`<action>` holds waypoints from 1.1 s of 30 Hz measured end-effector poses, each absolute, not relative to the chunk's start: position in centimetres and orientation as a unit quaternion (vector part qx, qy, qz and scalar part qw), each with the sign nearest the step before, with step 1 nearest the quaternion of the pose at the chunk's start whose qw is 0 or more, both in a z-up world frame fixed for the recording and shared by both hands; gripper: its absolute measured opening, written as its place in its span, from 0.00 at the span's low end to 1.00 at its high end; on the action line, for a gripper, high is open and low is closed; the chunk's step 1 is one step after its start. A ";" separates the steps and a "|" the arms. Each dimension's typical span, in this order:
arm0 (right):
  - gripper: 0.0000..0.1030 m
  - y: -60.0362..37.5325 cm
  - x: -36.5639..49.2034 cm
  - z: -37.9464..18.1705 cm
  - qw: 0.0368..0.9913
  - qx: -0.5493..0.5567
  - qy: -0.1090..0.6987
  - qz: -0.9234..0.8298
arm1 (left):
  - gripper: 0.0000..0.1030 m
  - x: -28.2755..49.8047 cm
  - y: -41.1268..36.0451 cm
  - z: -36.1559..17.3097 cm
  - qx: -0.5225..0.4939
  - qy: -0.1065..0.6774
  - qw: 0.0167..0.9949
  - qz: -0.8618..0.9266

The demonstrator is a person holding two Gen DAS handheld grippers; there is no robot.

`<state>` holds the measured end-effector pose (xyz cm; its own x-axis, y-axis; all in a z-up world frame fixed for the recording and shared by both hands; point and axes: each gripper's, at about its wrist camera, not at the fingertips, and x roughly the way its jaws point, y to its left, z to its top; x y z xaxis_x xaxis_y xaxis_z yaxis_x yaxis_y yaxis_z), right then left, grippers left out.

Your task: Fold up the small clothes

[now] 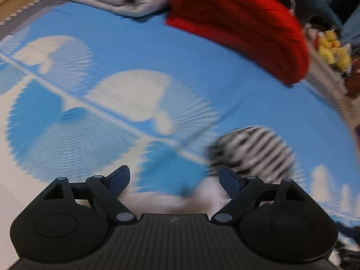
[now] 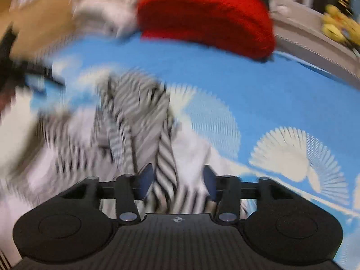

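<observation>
The left claw (image 1: 174,180) is hovering open over the blue mat (image 1: 258,94); the right claw (image 2: 177,181) is straddling the striped garment (image 2: 139,108), jaws apart.

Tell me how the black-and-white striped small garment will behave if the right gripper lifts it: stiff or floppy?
Probably floppy: the black-and-white striped garment lies crumpled in soft folds on the blue-and-white patterned sheet. A narrow striped strip runs between the fingers of the right gripper, so the rest would likely dangle and stretch out. It looks thin, so probably light, though blur hides detail.
</observation>
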<state>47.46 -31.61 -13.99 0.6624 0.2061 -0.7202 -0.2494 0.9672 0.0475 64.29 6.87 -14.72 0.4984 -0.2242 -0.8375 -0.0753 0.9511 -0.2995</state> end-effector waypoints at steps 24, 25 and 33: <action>0.05 -26.6 49.4 -5.5 0.952 -0.064 0.227 0.196 | 0.06 58.8 4.5 -13.1 -0.315 0.491 0.787 -0.201; 0.05 -26.4 47.3 -6.5 0.942 -0.075 0.247 0.217 | 0.06 56.7 4.3 -15.1 -0.290 0.517 0.783 -0.190; 0.24 -22.3 35.8 -20.1 0.840 -0.180 0.462 0.220 | 0.62 47.5 5.7 -22.8 -0.172 0.600 0.771 -0.126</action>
<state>35.79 -22.26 -20.07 0.4760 0.2031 -0.8556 -0.5365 0.8380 -0.0996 47.54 5.70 -22.76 0.2472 -0.4011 -0.8820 -0.0116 0.9090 -0.4166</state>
